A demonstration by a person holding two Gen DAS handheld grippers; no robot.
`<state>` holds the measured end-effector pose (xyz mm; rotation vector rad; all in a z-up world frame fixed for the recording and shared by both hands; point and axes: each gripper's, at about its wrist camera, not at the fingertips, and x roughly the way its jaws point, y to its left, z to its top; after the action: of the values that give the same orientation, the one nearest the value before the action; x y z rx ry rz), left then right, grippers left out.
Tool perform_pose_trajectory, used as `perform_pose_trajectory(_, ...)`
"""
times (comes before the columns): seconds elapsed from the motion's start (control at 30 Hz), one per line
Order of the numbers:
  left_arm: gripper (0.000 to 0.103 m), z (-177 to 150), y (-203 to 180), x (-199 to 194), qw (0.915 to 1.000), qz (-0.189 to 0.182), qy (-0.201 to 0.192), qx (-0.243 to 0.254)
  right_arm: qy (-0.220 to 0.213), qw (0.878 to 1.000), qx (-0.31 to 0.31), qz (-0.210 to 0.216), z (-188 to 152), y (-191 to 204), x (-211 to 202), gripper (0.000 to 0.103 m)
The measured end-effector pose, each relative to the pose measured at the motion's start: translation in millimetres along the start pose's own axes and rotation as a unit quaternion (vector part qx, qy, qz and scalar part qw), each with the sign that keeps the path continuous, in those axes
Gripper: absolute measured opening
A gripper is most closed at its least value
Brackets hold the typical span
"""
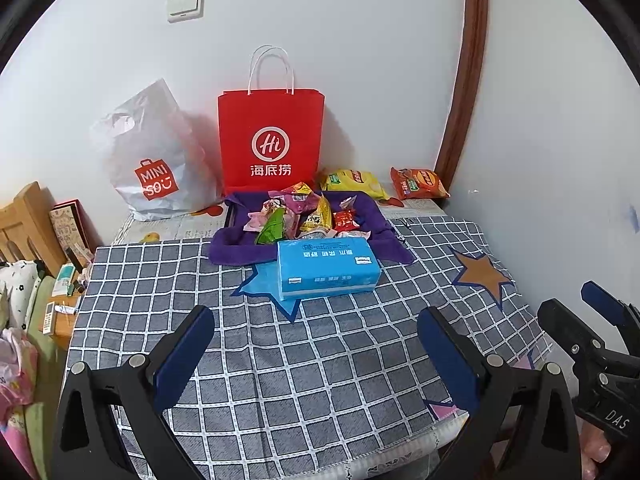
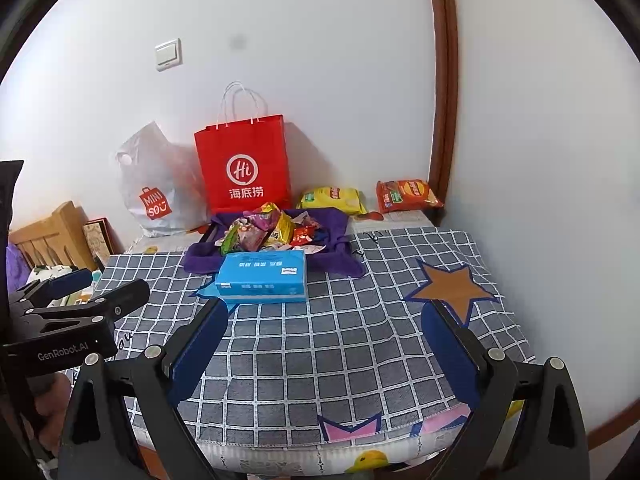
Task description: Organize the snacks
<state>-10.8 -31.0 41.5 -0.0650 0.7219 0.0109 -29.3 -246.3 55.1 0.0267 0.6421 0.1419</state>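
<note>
Facing snack pile (image 1: 308,214); grippers (image 1: 316,356) (image 2: 324,356) agape

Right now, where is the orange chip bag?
The orange chip bag lies at the table's far right corner against the wall, right of the yellow chip bag and beside the wooden door frame.

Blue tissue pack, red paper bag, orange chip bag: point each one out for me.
blue tissue pack (image 1: 326,266), left wrist view, middle of its top face.
red paper bag (image 2: 245,170), right wrist view, on the round logo.
orange chip bag (image 2: 408,195), right wrist view, centre of the front.
</note>
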Motion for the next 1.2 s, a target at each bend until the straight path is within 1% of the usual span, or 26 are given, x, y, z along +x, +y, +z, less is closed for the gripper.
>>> perform_pose_trajectory(1.2, 0.102, 0.6, 1.3, -1.4, 1.0, -0.002, 0.001, -0.002, -0.001, 1.0, -0.001, 0.002, -0.2, 0.4, 0.8, 0.096)
